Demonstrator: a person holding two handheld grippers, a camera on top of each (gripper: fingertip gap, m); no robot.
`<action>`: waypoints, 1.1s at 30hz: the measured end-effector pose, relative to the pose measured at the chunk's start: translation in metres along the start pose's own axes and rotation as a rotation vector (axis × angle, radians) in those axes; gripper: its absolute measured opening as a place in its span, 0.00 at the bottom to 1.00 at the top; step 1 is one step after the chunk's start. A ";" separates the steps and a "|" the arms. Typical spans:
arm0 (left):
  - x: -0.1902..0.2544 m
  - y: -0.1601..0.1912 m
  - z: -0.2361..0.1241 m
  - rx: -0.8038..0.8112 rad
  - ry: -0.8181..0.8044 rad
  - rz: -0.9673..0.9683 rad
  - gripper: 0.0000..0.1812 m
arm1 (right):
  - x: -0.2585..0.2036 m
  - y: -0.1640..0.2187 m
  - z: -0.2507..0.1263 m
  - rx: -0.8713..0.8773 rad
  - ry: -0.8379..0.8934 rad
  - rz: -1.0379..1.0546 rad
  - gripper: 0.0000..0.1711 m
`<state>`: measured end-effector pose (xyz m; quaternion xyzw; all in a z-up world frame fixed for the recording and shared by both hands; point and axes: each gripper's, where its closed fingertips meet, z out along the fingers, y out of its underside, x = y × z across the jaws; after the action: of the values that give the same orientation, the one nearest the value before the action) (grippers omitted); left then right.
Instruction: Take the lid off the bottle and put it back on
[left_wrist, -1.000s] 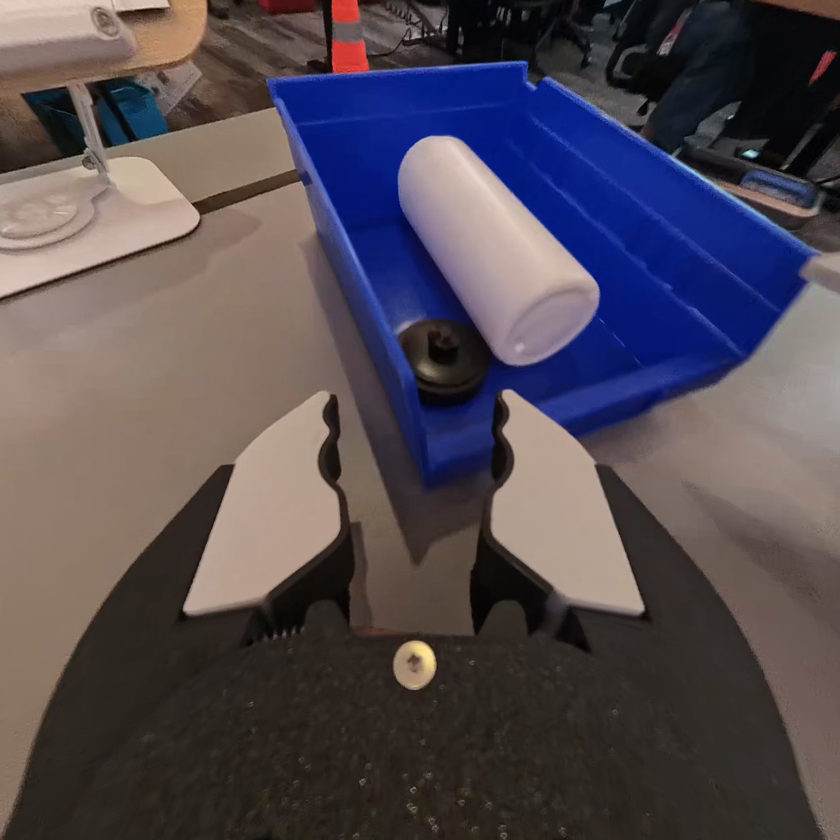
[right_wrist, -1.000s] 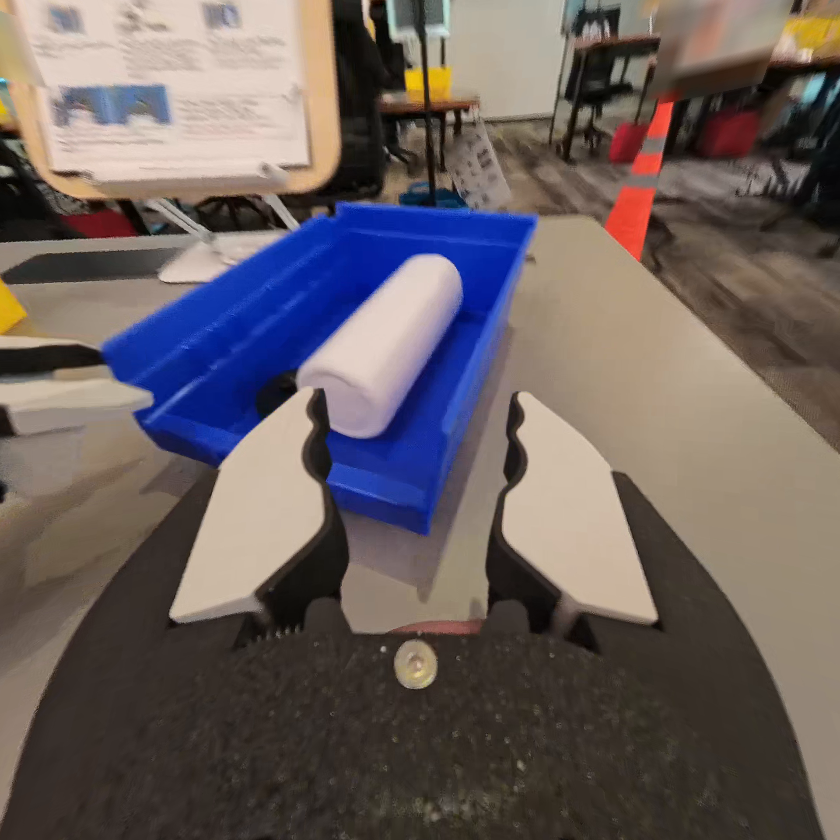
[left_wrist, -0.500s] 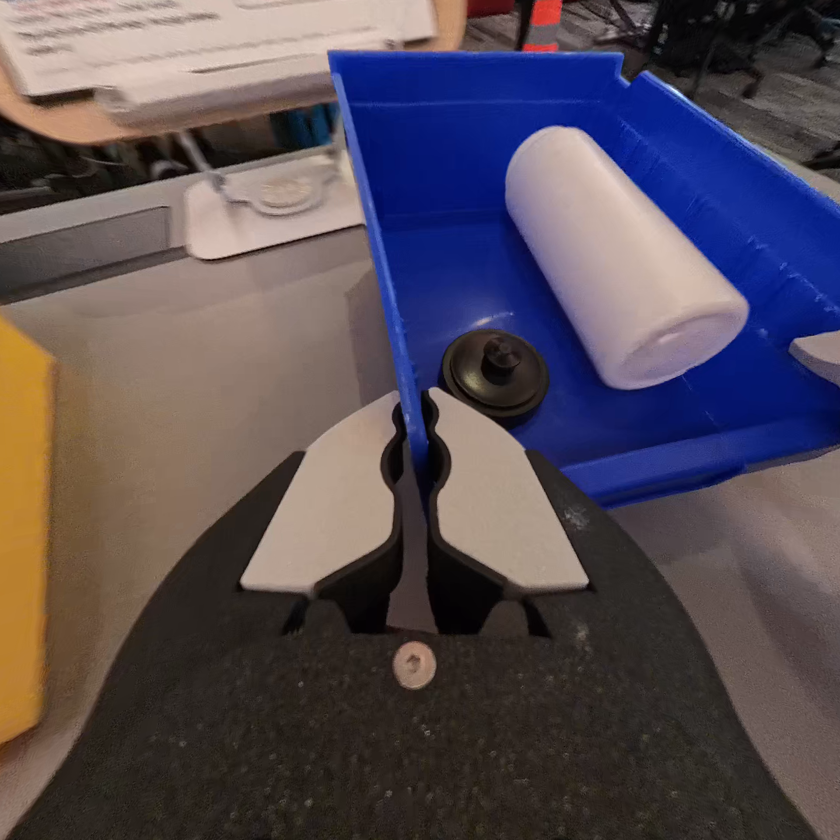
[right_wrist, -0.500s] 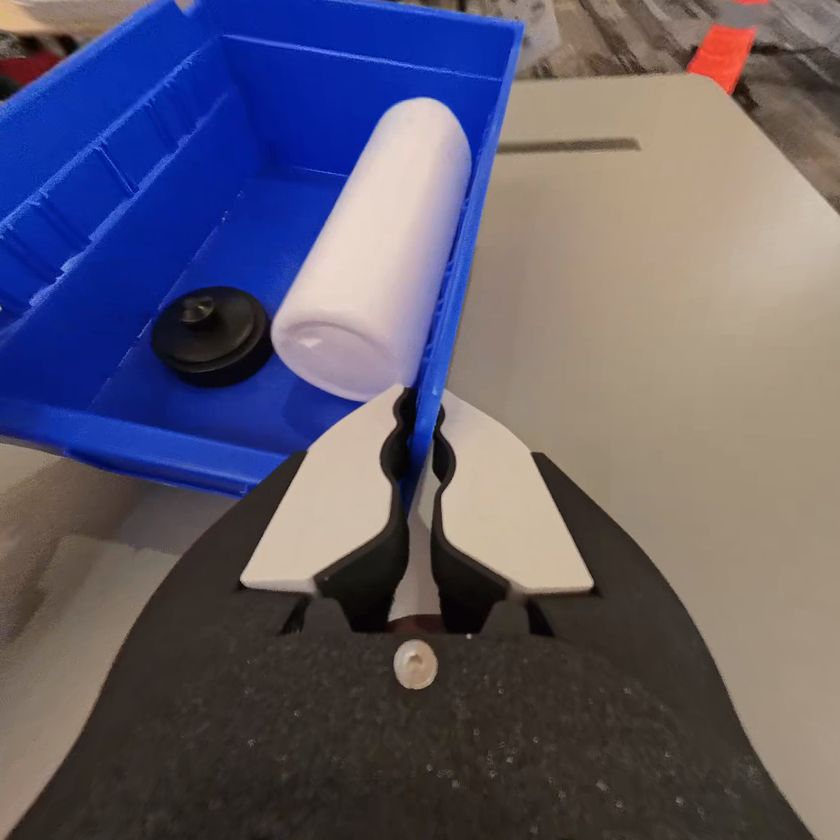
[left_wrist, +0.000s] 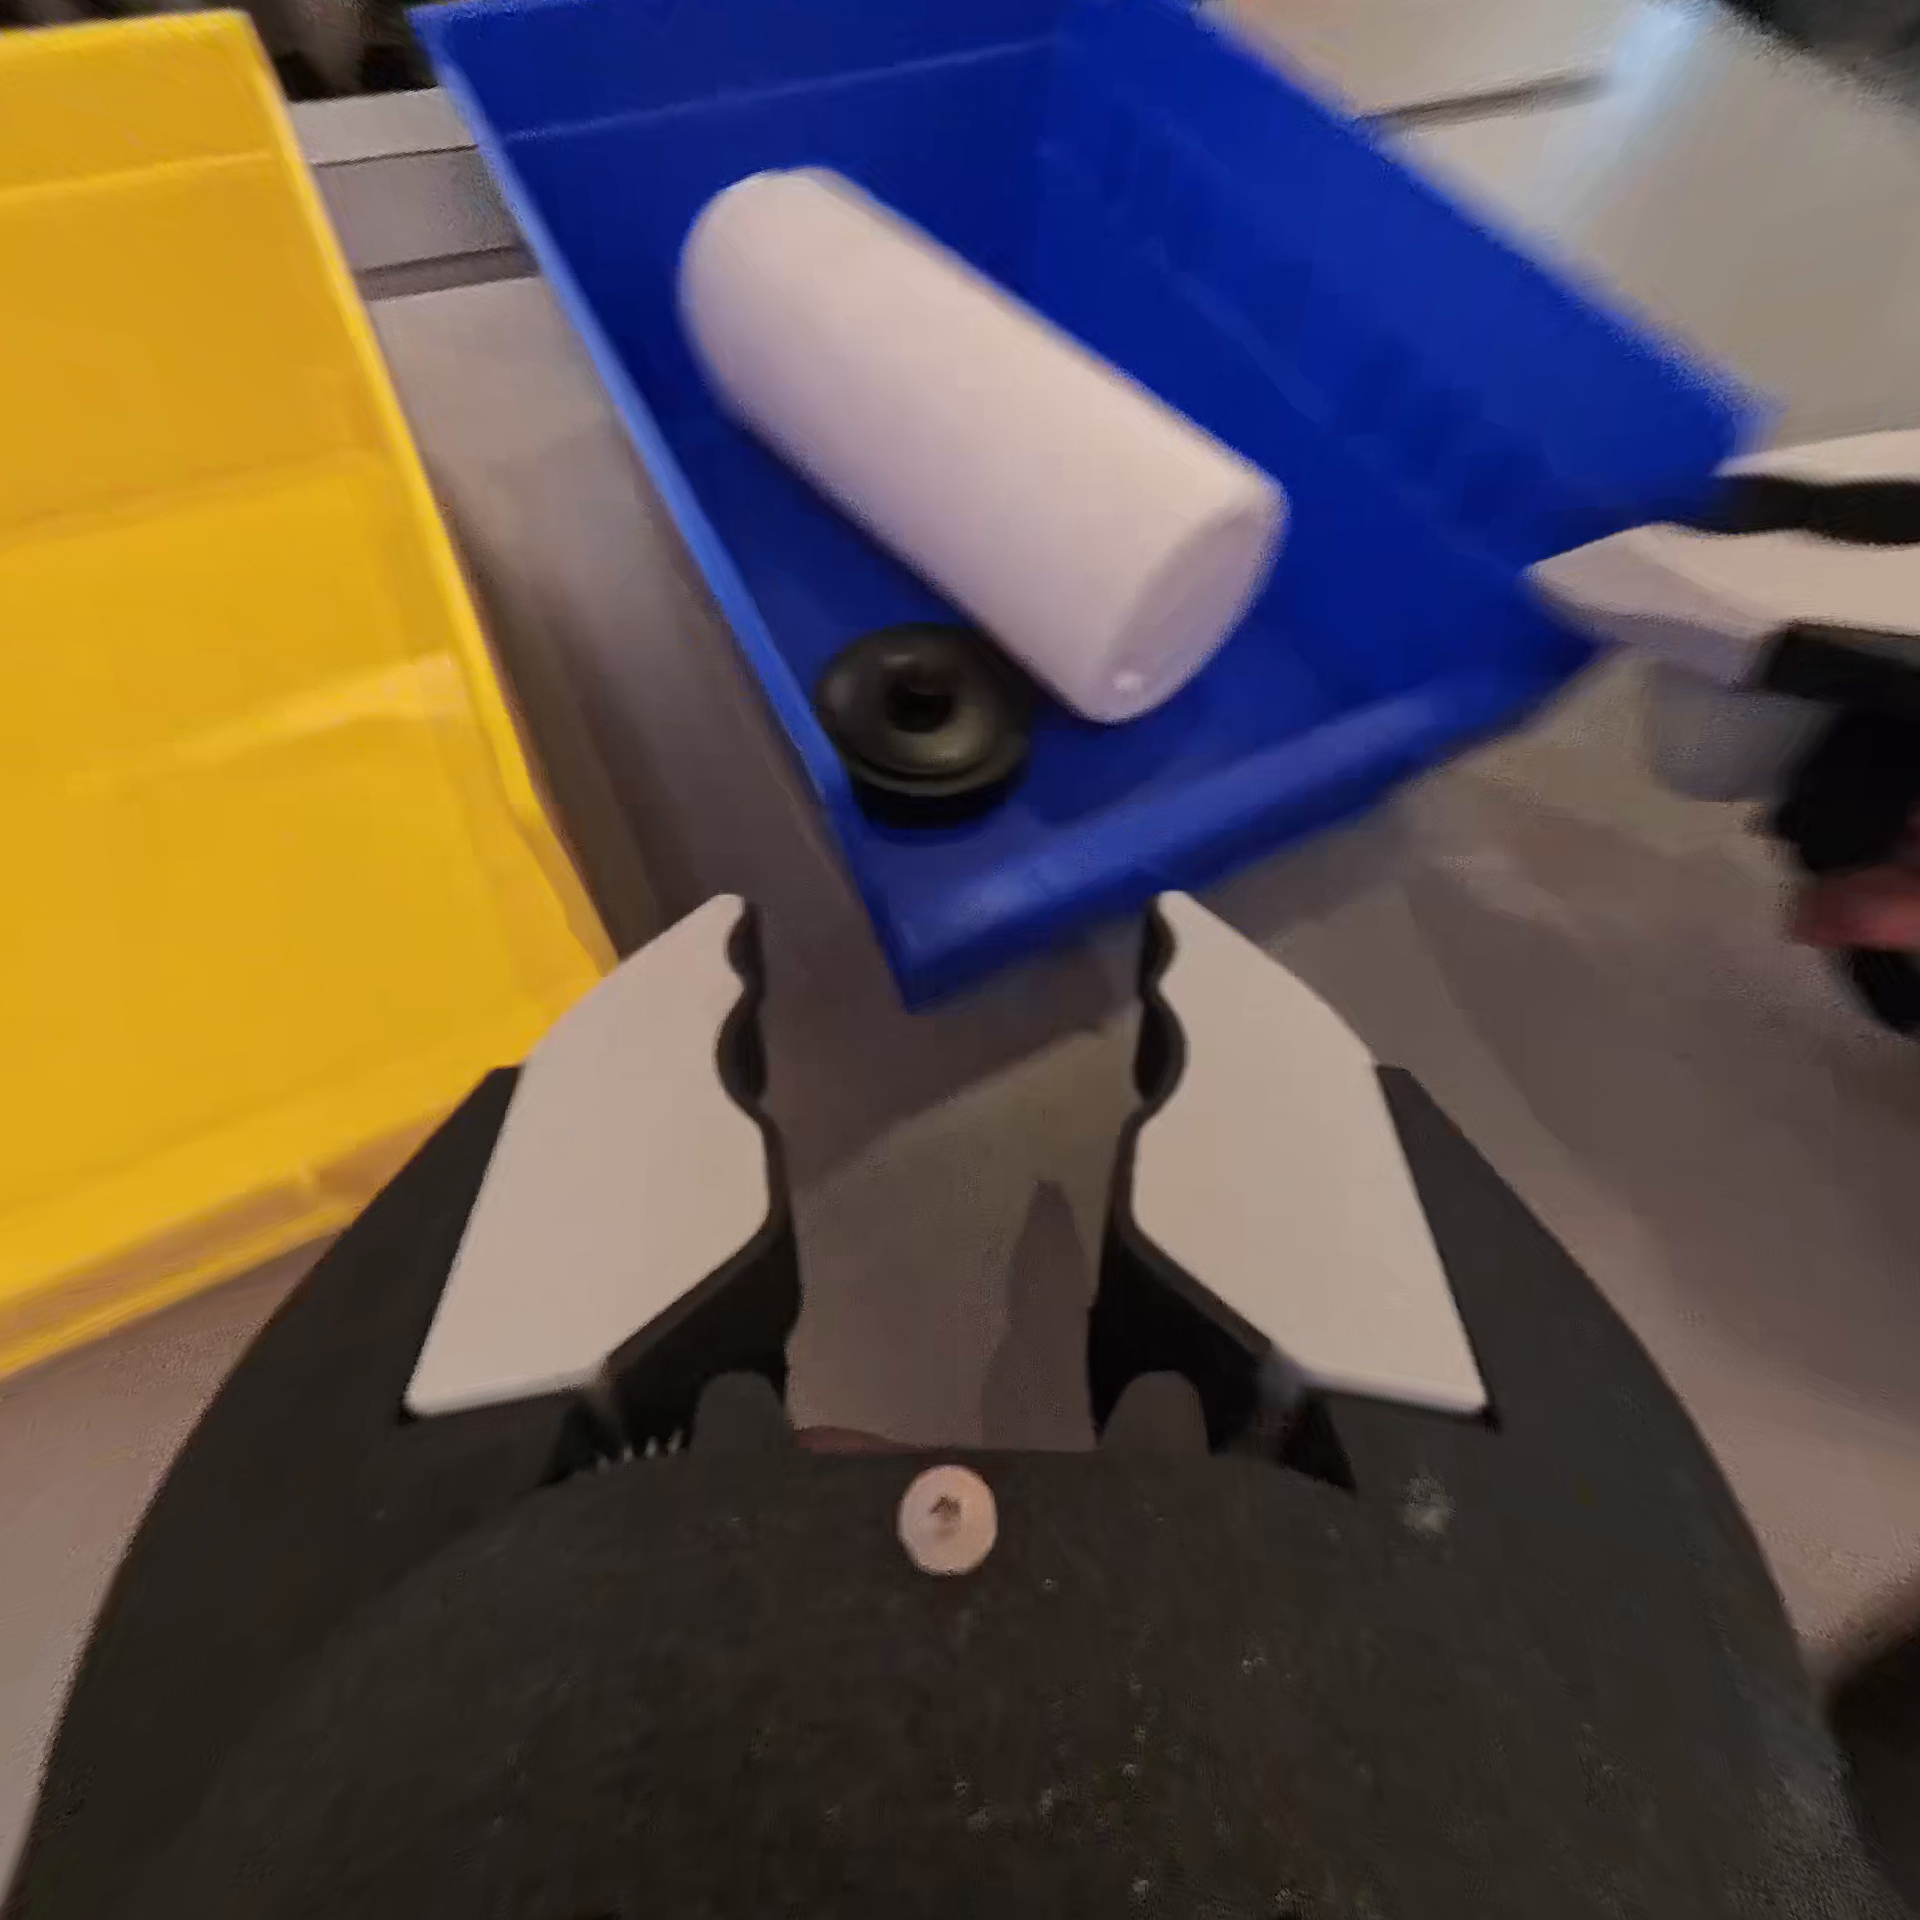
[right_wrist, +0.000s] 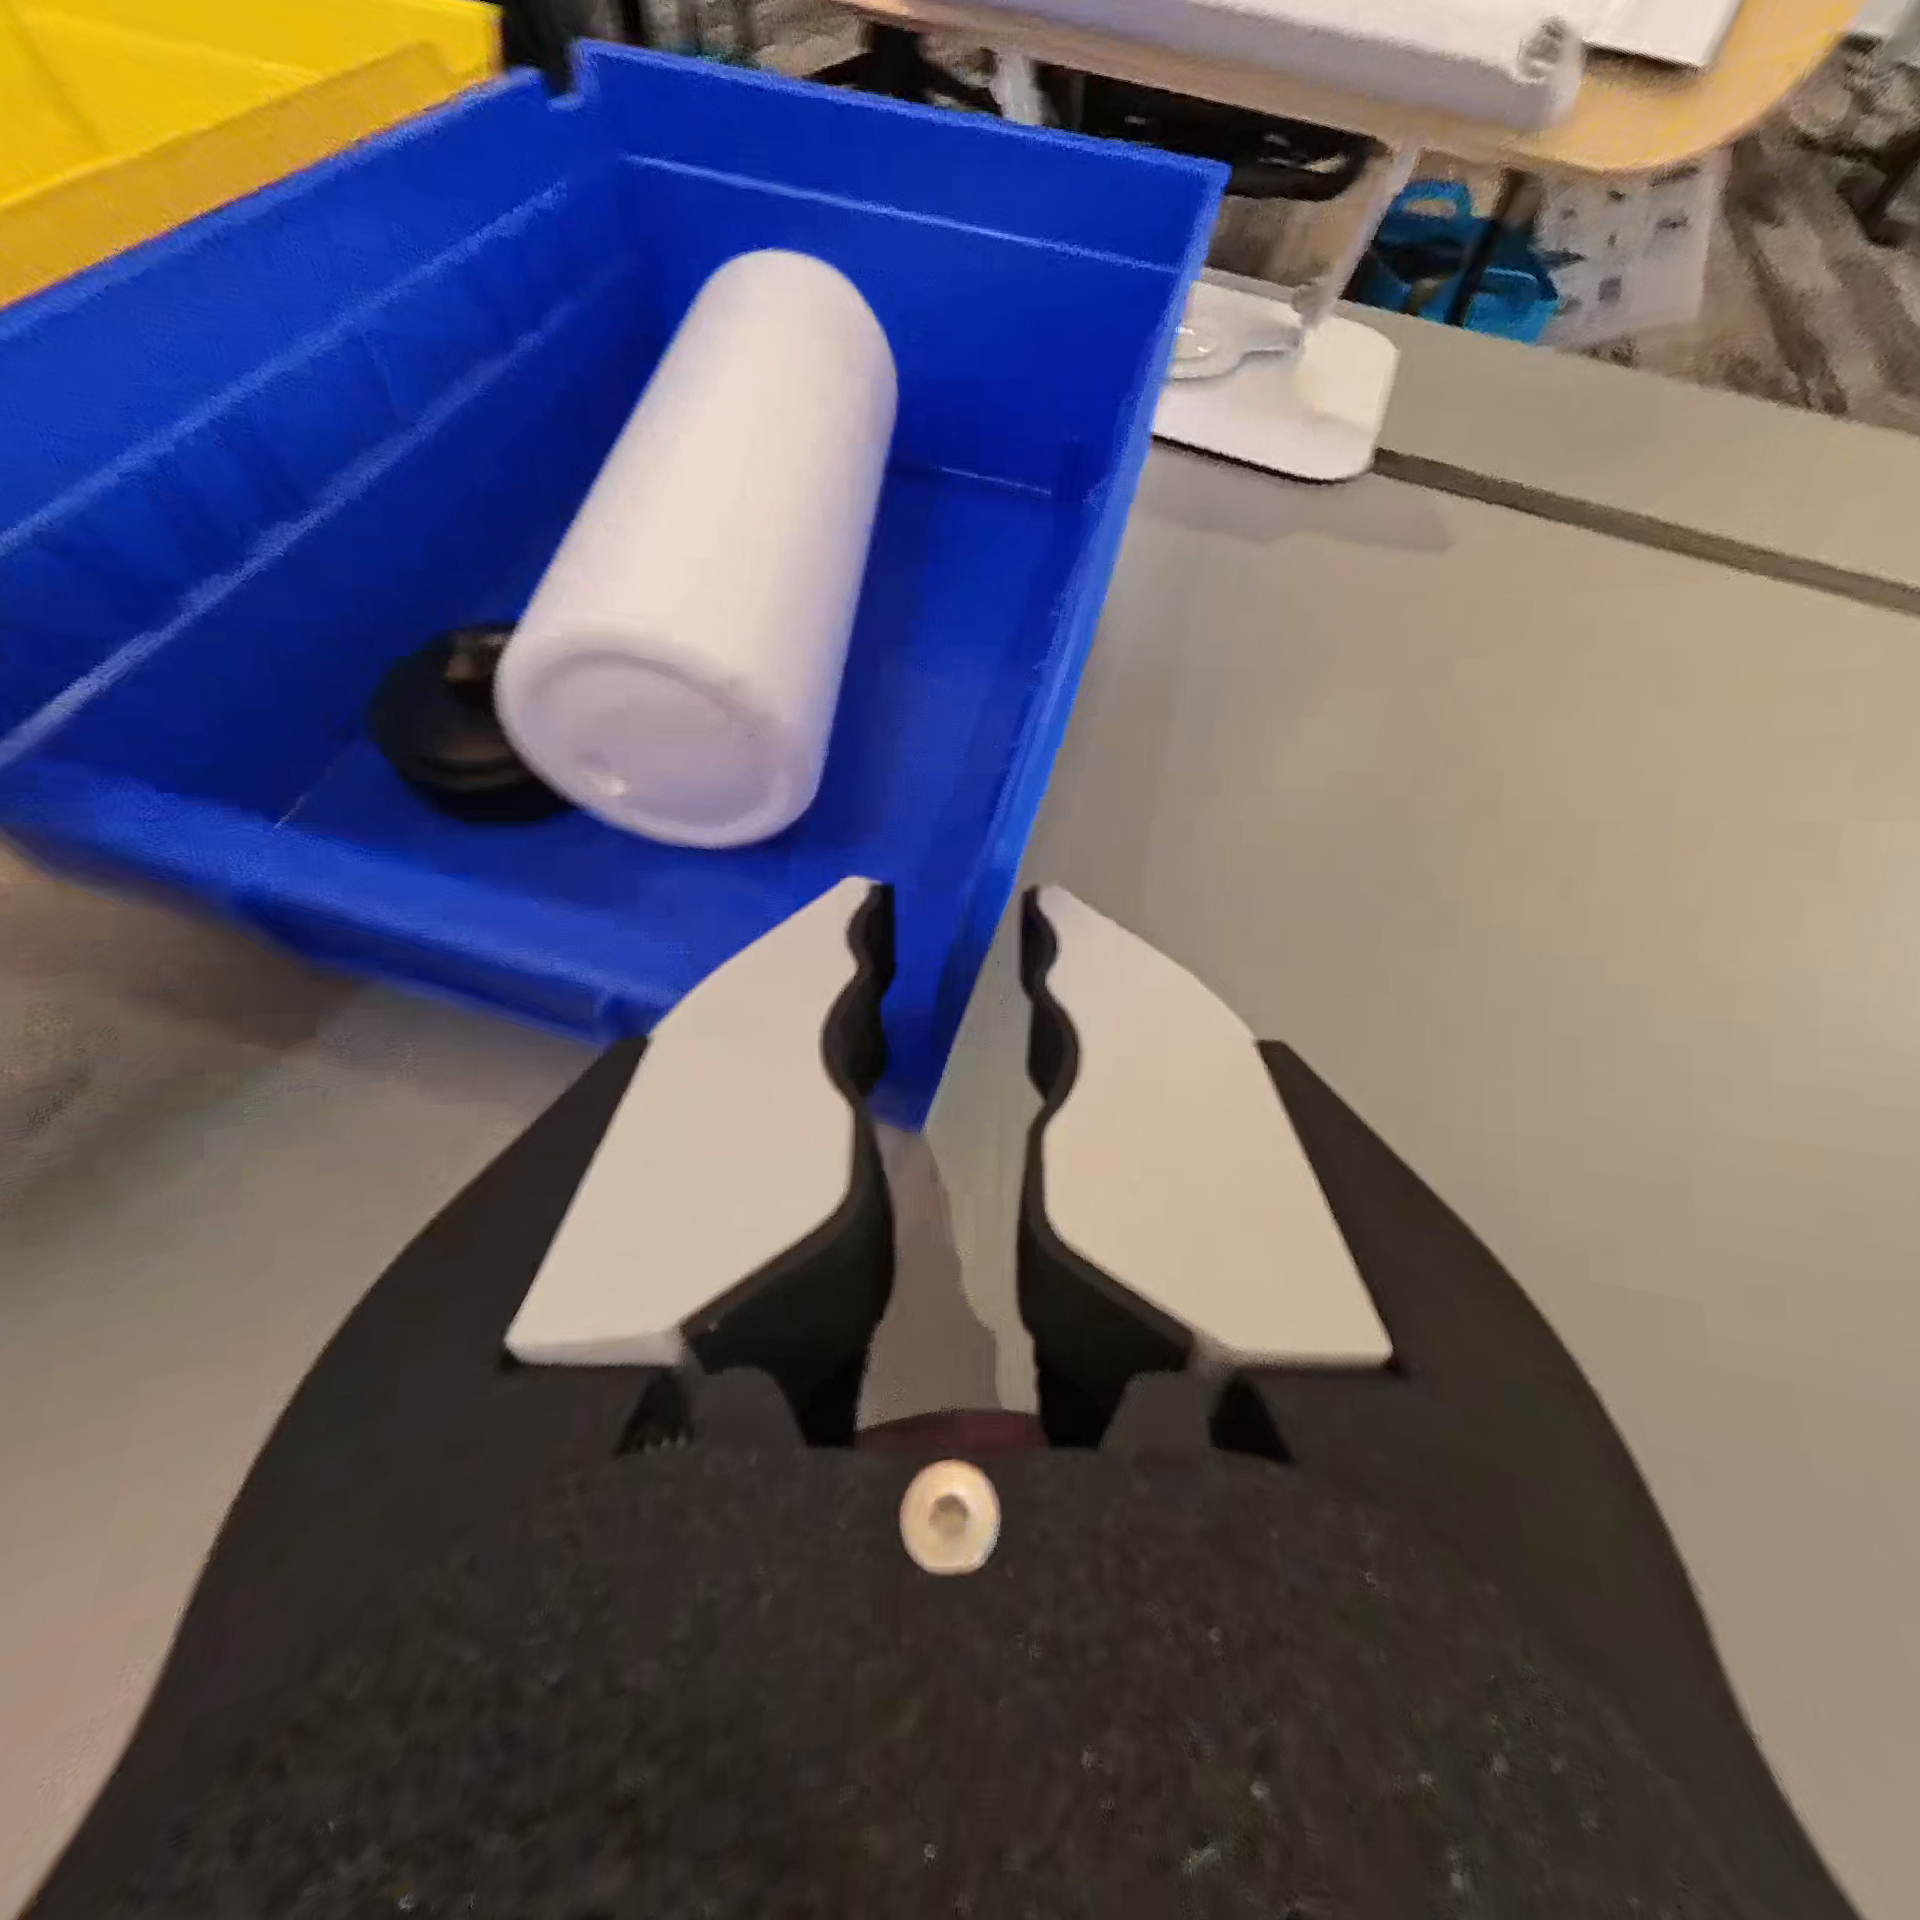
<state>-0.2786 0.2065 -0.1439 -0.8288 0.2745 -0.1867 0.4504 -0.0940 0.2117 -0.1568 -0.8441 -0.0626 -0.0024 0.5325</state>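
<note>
Lying in the bin (left_wrist: 1195, 883), the bottle (left_wrist: 966, 447) has its lid (left_wrist: 920, 717) off at seven o'clock — recapping remains, left gripper (left_wrist: 945, 925) and right gripper (right_wrist: 956, 914) both spread, empty.

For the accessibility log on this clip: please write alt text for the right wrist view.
A white bottle lies on its side in a blue bin on a grey table, with a black lid loose beside it. The right gripper is open in the foreground, its fingers either side of the bin's near corner wall. A yellow bin sits behind.
</note>
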 end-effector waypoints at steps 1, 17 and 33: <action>0.008 0.000 -0.022 0.031 0.064 -0.039 0.40 | -0.006 0.000 -0.013 0.011 -0.060 -0.035 0.16; -0.250 0.030 -0.044 0.037 -0.278 -0.309 0.35 | -0.145 0.023 -0.096 -0.015 -0.652 -0.217 0.23; -0.198 0.096 -0.143 -0.026 -0.470 -0.375 0.02 | -0.247 -0.009 -0.008 -0.096 -0.367 -0.074 0.29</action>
<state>-0.5404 0.1955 -0.1634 -0.8911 0.0074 -0.0662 0.4488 -0.3397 0.1827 -0.1622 -0.8518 -0.1895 0.1288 0.4711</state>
